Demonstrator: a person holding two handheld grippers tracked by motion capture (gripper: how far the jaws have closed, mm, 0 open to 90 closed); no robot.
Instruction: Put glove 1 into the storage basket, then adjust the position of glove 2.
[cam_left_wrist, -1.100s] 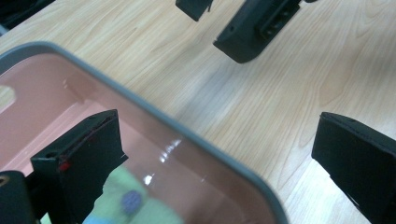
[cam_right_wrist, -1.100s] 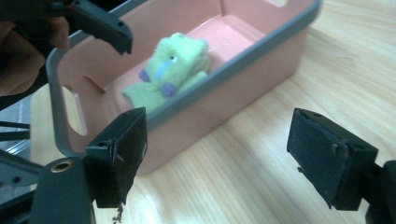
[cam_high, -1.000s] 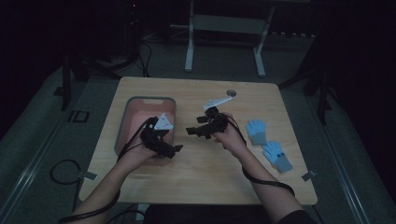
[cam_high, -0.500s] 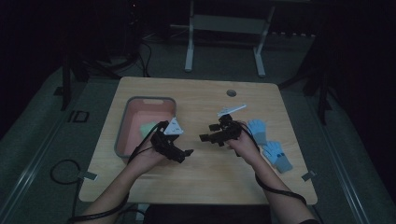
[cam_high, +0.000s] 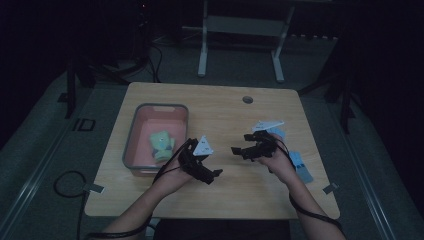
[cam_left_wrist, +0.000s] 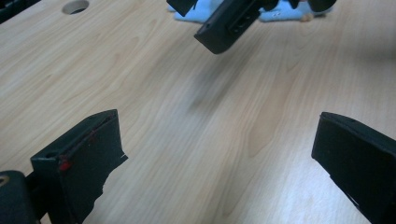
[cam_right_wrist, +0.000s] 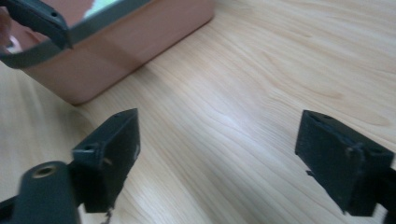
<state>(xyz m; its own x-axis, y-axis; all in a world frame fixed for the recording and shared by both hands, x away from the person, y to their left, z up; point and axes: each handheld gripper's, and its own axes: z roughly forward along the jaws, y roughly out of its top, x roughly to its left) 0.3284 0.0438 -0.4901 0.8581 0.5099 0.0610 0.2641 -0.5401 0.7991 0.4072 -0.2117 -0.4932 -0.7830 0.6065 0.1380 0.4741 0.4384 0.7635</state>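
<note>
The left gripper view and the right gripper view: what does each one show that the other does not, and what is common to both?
The left gripper view alone has the round hole in the table, the pale blue gloves at the far edge, and the right claw hanging above the wood.

The right gripper view alone has the pink bin with its grey rim, and a jaw of the left claw before it.

Both show the bare wooden tabletop between two black jaws that stand wide apart with nothing between them.
</note>
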